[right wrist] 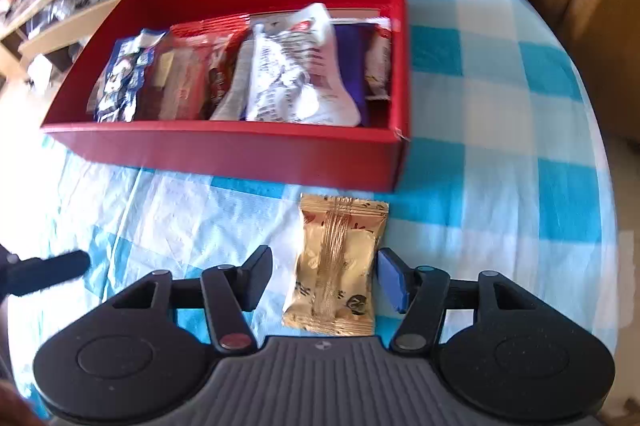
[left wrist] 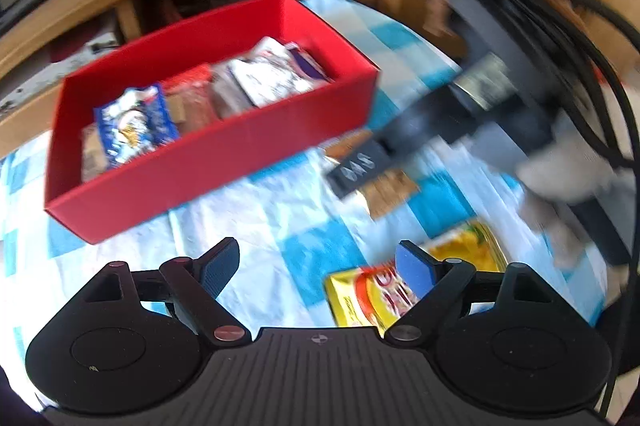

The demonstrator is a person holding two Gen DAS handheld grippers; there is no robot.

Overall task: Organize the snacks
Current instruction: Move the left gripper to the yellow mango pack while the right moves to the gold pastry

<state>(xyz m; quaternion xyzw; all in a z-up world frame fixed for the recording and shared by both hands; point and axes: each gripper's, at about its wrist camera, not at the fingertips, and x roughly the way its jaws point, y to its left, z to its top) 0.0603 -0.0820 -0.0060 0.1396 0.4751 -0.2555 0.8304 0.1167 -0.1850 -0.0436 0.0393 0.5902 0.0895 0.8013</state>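
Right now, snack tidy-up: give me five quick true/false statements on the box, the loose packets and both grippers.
1. The red box already holds several packets. True.
2. The gold packet lies inside the box. False: it lies on the checked cloth, in front of the box.
3. The right gripper stands open astride the gold packet. True.
4. The left gripper grips the yellow packet. False: its jaws are open and empty.
5. The cloth is plain white. False: blue-and-white check.

Left gripper [left wrist: 318, 268] and right gripper [right wrist: 324, 280]: jaws apart, pointing down.
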